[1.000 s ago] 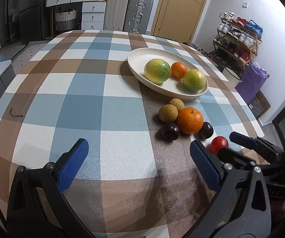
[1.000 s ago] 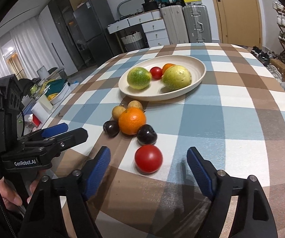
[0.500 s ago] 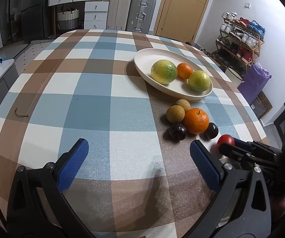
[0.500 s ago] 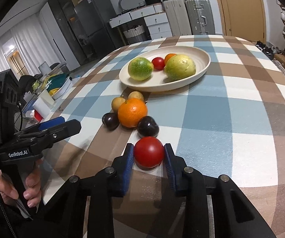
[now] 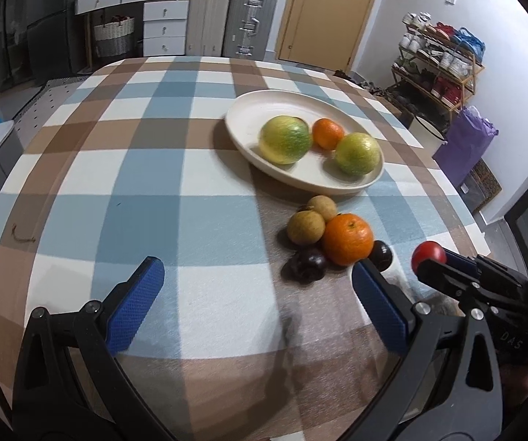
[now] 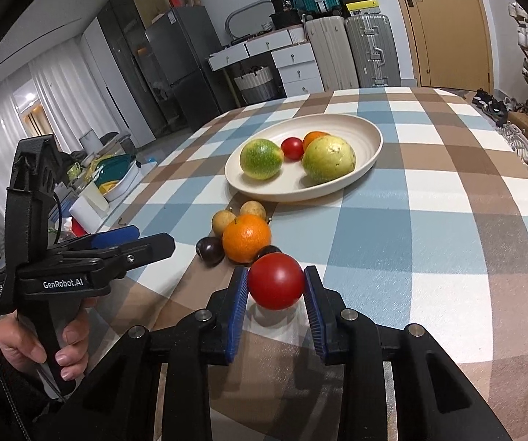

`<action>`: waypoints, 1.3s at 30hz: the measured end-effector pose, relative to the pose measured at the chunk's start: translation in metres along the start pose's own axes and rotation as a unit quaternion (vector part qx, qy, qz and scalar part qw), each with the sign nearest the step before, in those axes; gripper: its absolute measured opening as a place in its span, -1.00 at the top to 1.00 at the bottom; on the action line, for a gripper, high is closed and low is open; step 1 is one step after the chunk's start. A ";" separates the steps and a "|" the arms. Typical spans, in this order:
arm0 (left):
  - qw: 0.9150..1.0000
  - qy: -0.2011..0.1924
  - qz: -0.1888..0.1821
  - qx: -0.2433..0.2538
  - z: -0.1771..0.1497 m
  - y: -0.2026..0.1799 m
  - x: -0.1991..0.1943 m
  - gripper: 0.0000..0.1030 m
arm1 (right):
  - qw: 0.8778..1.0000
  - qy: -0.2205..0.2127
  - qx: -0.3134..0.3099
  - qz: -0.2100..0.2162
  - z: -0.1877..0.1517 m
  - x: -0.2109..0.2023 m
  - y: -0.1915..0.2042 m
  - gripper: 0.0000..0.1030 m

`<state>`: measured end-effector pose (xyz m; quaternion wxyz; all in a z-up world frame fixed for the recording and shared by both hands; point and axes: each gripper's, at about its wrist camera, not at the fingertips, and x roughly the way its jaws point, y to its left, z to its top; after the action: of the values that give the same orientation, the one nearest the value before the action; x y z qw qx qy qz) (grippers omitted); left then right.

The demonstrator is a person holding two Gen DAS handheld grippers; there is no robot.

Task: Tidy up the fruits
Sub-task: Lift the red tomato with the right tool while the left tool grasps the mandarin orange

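My right gripper (image 6: 275, 286) is shut on a red tomato (image 6: 275, 286), held a little above the checked tablecloth; in the left wrist view the same tomato (image 5: 428, 256) sits at the tip of that gripper. Just beyond it lie an orange (image 6: 246, 238), two dark plums (image 6: 209, 250) and two small tan fruits (image 6: 223, 221). A cream oval plate (image 6: 368, 136) farther back holds two green-yellow fruits (image 6: 261, 158), a small orange and a small tomato (image 6: 292, 148). My left gripper (image 5: 256, 296) stands open over bare cloth, left of the pile.
The round table's edge (image 5: 473, 220) curves close on the right in the left wrist view, with a shoe rack (image 5: 440, 70) and purple bag (image 5: 464, 145) beyond. Suitcases (image 6: 352, 51) and drawers stand behind the table. A hand (image 6: 40, 345) holds the left gripper's handle.
My right gripper's fingers closed on the red tomato and lifted it slightly off the cloth. The left gripper stayed open and hardly moved.
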<state>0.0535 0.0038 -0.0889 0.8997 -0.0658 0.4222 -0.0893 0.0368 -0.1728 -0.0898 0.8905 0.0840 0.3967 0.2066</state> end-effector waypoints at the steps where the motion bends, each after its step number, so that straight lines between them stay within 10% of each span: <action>1: 1.000 0.001 -0.003 0.004 0.001 -0.003 0.001 -0.97 | 1.000 -0.002 0.001 0.001 0.000 -0.001 -0.001 0.40; 39: 0.996 0.035 -0.066 0.052 0.039 -0.053 0.035 -0.71 | 0.999 -0.013 0.044 0.015 0.015 -0.002 -0.041 0.40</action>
<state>0.0997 -0.0538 -0.0804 0.8786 -0.0436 0.4430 -0.1731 0.0591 -0.2104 -0.0917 0.8879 0.1319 0.3922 0.2009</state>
